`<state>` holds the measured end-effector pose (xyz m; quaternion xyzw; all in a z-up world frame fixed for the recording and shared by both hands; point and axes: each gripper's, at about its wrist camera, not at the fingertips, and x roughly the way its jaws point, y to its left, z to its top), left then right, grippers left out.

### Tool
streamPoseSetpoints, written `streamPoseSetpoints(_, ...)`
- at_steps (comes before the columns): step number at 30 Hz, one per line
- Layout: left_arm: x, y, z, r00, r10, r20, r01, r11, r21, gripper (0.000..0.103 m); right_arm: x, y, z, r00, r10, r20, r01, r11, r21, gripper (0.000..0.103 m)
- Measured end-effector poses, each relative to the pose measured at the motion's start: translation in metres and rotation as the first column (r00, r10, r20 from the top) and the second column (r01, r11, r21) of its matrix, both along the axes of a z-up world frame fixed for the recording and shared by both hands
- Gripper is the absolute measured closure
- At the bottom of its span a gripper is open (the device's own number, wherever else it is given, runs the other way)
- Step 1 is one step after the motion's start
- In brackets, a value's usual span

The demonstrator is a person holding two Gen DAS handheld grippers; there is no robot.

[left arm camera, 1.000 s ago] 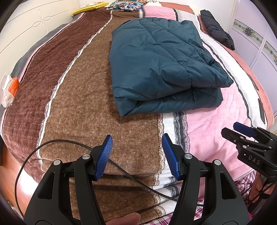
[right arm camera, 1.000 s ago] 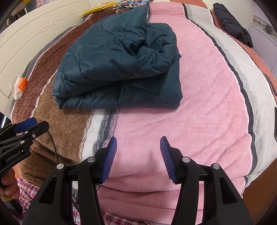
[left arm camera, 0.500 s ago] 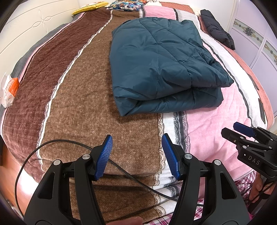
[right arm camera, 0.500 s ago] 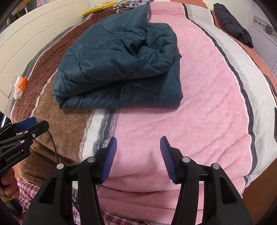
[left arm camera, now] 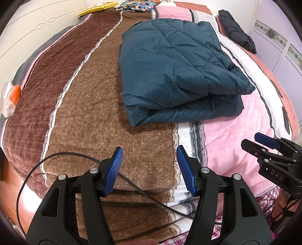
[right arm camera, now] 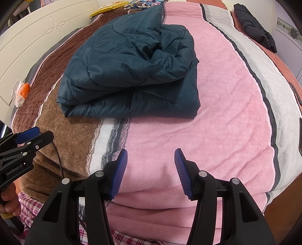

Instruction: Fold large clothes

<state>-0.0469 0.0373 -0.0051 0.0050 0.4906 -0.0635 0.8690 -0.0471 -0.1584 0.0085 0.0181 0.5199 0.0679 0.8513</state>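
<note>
A dark teal quilted jacket (left arm camera: 175, 75) lies folded in a thick rectangle on the striped bed blanket (left arm camera: 85, 113); it also shows in the right wrist view (right arm camera: 132, 75). My left gripper (left arm camera: 149, 169) is open and empty, held over the bed's near edge, well short of the jacket. My right gripper (right arm camera: 151, 169) is open and empty over the pink stripe, also short of the jacket. Each gripper shows at the side of the other's view, the right one (left arm camera: 264, 143) and the left one (right arm camera: 34, 135).
A black garment (left arm camera: 237, 35) lies at the bed's far right. A white and orange packet (left arm camera: 11, 99) sits at the left edge. A black cable (left arm camera: 132, 184) runs under my left gripper. Pillows (left arm camera: 135, 3) lie at the head; a white headboard (right arm camera: 37, 32) stands left.
</note>
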Motion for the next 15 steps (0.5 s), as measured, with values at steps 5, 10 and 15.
streamPoseSetpoints(5,0.0000,0.0004,0.0002,1.000,0.001,0.002,-0.001,1.000,-0.002,0.044,0.0001,-0.0005,-0.0009,1.000,0.003,-0.003,-0.003,1.000,-0.001,0.051)
streamPoseSetpoints(10,0.0001,0.0006,-0.0008,1.000,0.003,-0.008,-0.003,1.000,0.001,0.044,-0.0003,-0.0001,-0.0013,1.000,0.005,-0.002,-0.005,1.000,-0.001,0.051)
streamPoseSetpoints(15,-0.0001,0.0022,0.0002,1.000,0.003,-0.007,-0.003,1.000,-0.001,0.044,0.0031,-0.0019,-0.0024,1.000,0.012,-0.004,-0.012,1.000,-0.001,0.051)
